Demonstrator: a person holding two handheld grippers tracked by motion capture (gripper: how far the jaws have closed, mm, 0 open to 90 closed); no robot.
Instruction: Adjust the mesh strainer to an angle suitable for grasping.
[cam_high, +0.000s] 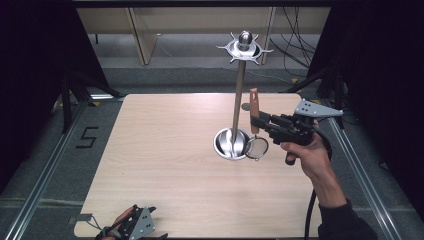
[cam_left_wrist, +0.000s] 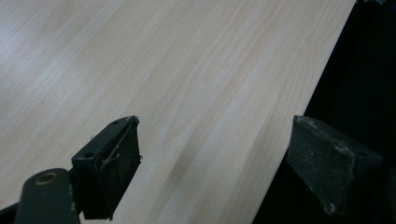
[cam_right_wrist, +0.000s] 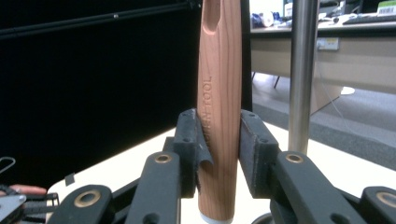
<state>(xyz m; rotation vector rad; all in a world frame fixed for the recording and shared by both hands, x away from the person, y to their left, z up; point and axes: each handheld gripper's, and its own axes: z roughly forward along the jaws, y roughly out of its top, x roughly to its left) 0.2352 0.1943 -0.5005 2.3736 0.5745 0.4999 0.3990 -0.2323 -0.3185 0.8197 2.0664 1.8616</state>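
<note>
- The tabletop (cam_high: 165, 165) is pale wood with a fine straight grain, lit evenly from above.
- Black curtains (cam_high: 30, 75) close off the left and right sides of the space.
- The floor (cam_high: 165, 75) is grey, and a dark "5" marking (cam_high: 87, 137) lies on it left of the tabletop.
- Metal rails (cam_high: 42, 175) run along the floor on both sides.
- Black stand legs (cam_high: 67, 100) rise at the left and right far corners.
- Light wooden furniture (cam_high: 145, 35) stands at the back, with loose black cables (cam_high: 295, 45) trailing over the floor beside it.
- In the right gripper view, a beige desk (cam_right_wrist: 350, 51) stands in a brighter room beyond.
</note>
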